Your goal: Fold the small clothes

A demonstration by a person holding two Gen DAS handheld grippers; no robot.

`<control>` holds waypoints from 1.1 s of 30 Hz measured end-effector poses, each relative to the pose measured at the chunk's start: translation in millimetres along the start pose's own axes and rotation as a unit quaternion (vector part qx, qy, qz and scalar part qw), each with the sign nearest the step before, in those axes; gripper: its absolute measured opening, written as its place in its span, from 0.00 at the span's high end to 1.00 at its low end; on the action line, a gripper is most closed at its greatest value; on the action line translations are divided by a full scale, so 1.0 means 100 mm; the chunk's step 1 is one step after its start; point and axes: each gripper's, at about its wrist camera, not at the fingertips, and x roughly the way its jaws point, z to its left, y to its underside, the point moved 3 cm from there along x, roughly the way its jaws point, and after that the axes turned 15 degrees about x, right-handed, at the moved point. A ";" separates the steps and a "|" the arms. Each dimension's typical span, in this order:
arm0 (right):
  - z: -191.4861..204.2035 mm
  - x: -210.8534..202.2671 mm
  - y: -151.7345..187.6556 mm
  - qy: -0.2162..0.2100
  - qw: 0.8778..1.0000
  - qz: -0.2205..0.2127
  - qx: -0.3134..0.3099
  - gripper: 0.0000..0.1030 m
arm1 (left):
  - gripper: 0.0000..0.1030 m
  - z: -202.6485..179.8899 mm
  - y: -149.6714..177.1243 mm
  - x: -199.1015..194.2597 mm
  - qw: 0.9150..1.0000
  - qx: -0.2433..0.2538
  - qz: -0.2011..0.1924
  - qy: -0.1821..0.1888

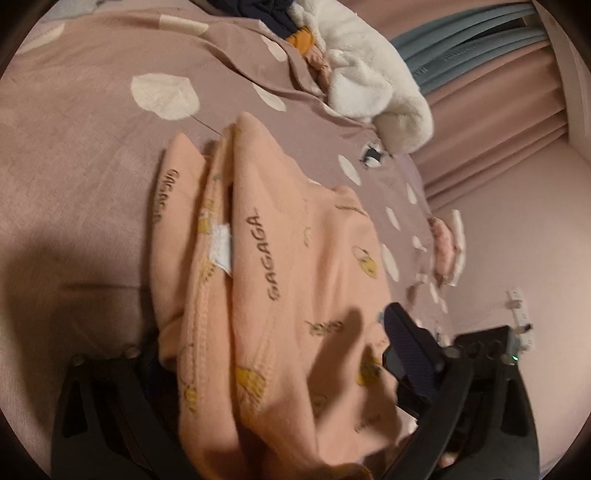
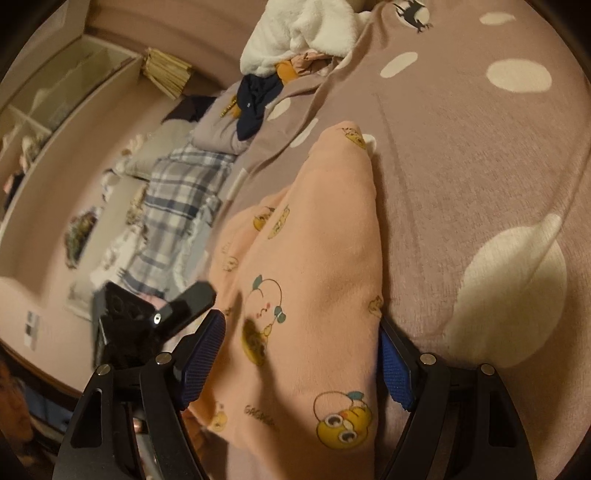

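A small peach garment (image 1: 280, 280) printed with "GAGAGA" and yellow cartoon ducks lies bunched on the mauve bedspread (image 1: 85, 155). It fills the gap between my left gripper's (image 1: 273, 354) jaws; the left finger is hidden under cloth, the right finger (image 1: 410, 347) shows beside it. In the right wrist view the same garment (image 2: 314, 266) lies between the blue pads (image 2: 207, 354) of my right gripper (image 2: 301, 354), which stand wide apart, both touching the cloth's edges. The other gripper's black body (image 2: 147, 321) is close on the left.
A white fluffy garment (image 1: 369, 74) and dark and orange clothes (image 1: 280, 18) are piled at the far side. A plaid blanket (image 2: 181, 206) and shelves (image 2: 55, 96) lie beyond the bed edge. Pink curtains (image 1: 498, 122) hang at the right.
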 end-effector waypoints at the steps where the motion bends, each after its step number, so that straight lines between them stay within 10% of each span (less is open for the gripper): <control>1: 0.02 0.02 0.00 0.009 1.000 -0.006 -0.007 0.24 | 0.25 0.01 0.00 0.01 1.000 0.000 -0.002 -0.021; 7: -0.02 0.09 -0.01 0.061 0.997 -0.039 -0.031 0.52 | 0.60 0.21 0.02 0.01 0.998 -0.019 -0.019 -0.056; 27: 0.24 0.03 0.08 0.111 0.983 -0.080 -0.126 0.76 | 0.73 -0.29 0.03 -0.02 0.972 0.130 -0.049 -0.189; 33: 0.31 -0.25 0.06 0.105 0.979 -0.102 -0.143 0.76 | 0.73 -0.50 0.06 -0.11 0.977 0.130 -0.068 -0.154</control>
